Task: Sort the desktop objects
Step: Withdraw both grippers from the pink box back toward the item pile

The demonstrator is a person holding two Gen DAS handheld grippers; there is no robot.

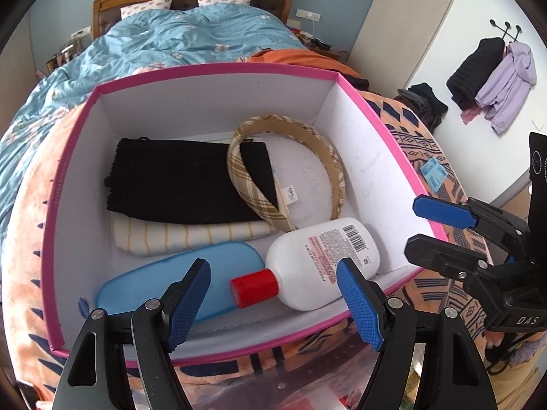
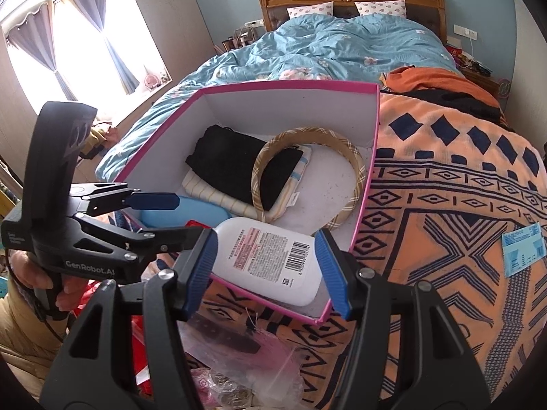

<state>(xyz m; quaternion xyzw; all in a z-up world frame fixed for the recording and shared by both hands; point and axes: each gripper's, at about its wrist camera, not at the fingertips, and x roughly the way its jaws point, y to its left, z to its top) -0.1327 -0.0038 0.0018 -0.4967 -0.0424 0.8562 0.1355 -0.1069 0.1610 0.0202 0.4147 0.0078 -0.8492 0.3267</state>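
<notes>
The pink cardboard box (image 1: pixel 376 109) sits on a patterned orange blanket (image 2: pixel 444 205). Inside, at its near edge, lies a smooth white plastic bottle (image 1: pixel 321 259) with a red cap (image 1: pixel 254 287), beside a flat blue case (image 1: pixel 225 273). A soft checked headband (image 1: pixel 287 167) curves over folded black cloth (image 1: pixel 177 184). The left gripper (image 1: pixel 273 304) and right gripper (image 2: pixel 266 270) both have their jaws apart and hold nothing. Their fingers hide part of the case.

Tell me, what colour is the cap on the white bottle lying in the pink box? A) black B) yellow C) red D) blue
C: the white bottle lies on its side in the pink box, and its cap is plainly red, pointing toward the blue case.
</notes>
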